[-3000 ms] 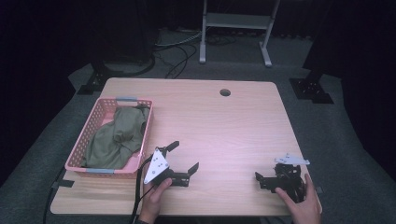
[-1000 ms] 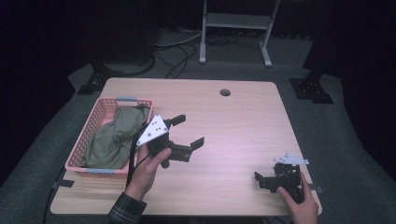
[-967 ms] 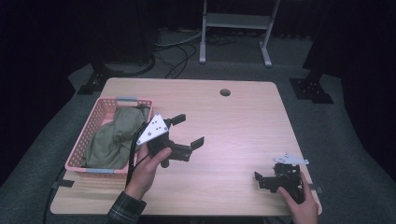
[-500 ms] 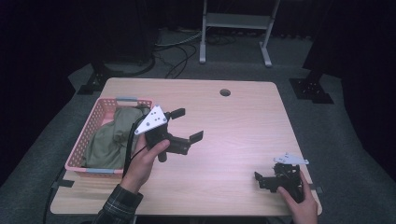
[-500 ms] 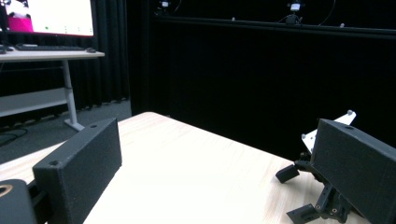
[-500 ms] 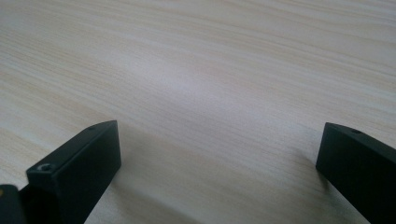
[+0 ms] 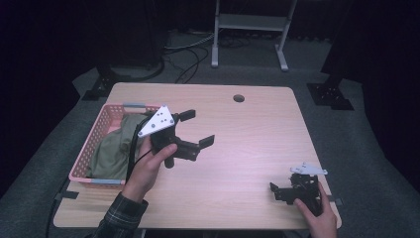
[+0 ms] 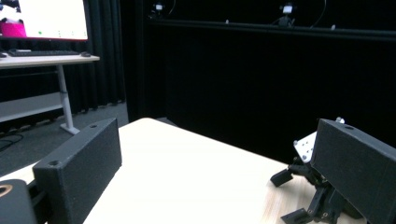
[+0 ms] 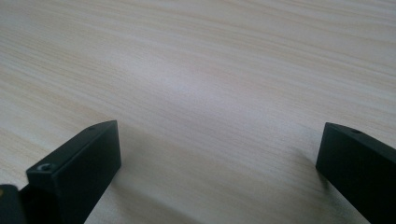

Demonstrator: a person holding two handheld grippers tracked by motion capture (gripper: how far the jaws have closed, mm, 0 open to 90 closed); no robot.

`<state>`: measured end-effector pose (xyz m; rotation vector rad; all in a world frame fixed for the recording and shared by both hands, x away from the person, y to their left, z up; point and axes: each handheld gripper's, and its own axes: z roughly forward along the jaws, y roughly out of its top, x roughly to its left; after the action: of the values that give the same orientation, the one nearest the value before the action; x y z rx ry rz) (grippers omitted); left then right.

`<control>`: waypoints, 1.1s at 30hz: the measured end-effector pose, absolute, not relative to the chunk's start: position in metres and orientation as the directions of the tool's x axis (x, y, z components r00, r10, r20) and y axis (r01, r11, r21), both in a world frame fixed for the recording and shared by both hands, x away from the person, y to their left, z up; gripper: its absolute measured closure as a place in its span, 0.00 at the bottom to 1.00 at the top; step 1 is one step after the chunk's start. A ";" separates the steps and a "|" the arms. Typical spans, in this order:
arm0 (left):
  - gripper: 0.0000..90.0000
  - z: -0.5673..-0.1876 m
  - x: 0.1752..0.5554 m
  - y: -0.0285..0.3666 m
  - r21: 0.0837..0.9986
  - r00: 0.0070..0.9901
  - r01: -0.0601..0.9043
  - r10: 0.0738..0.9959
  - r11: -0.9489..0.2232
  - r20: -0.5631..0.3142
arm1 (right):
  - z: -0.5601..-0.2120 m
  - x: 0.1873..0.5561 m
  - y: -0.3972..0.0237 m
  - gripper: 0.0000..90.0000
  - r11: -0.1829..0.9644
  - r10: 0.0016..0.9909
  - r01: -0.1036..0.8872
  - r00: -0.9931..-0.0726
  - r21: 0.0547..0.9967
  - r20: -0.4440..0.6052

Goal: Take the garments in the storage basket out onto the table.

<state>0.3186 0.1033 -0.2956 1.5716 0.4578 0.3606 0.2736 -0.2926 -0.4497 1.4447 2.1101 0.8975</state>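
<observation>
Basket: the pink basket (image 7: 94, 144) stands on the left part of the counter (image 7: 247, 129), near its left edge.
Cloth: an olive green cloth (image 7: 116, 148) lies crumpled inside the basket and fills most of it.
Left hand-held gripper: the left hand-held gripper (image 7: 195, 129) is held in the air, just to the right of the basket and above its right rim. Its jaws stand wide apart and nothing is between them. They point to the right, away from the basket.
Left hand: the left hand (image 7: 148, 166) grasps the handle from below, beside the right rim of the basket.
Counter hole: a small round hole (image 7: 238, 98) is in the counter, far to the right of the basket, near the back edge.
Right hand-held gripper: the right hand-held gripper (image 7: 277, 191) rests on the counter well apart from the basket, near the front right corner. Its jaws are spread open over bare wood, grasping nothing.
</observation>
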 end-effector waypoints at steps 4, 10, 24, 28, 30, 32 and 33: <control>0.02 -0.290 0.316 0.108 0.997 0.866 0.067 0.499 -0.023 -0.047 | -0.450 0.274 -0.293 0.00 0.249 0.931 0.654 -0.366 0.715 0.011; 0.02 -0.281 0.314 0.117 0.997 0.868 0.070 0.495 -0.029 -0.047 | -0.450 0.274 -0.293 0.00 0.249 0.930 0.654 -0.366 0.715 0.011; 0.02 -0.263 0.316 0.115 0.997 0.879 0.073 0.475 -0.040 -0.045 | -0.450 0.274 -0.293 0.00 0.249 0.930 0.654 -0.366 0.714 0.011; 0.02 -0.261 0.316 0.116 0.996 0.877 0.079 0.478 -0.046 -0.048 | -0.450 0.274 -0.293 0.00 0.250 0.930 0.653 -0.367 0.715 0.010; 0.02 -0.261 0.314 0.117 0.996 0.873 0.071 0.486 -0.056 -0.035 | -0.450 0.274 -0.293 0.00 0.250 0.930 0.653 -0.367 0.715 0.010; 0.02 -0.261 0.313 0.119 0.996 0.876 0.068 0.481 -0.052 -0.034 | -0.450 0.274 -0.293 0.00 0.250 0.930 0.654 -0.367 0.714 0.010; 0.02 -0.261 0.313 0.122 0.996 0.874 0.065 0.484 -0.055 -0.030 | -0.450 0.274 -0.293 0.00 0.249 0.930 0.654 -0.366 0.714 0.011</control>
<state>0.3128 0.1217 -0.2606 1.6037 0.4384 0.3602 0.2735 -0.2926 -0.4496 1.4444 2.1111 0.8962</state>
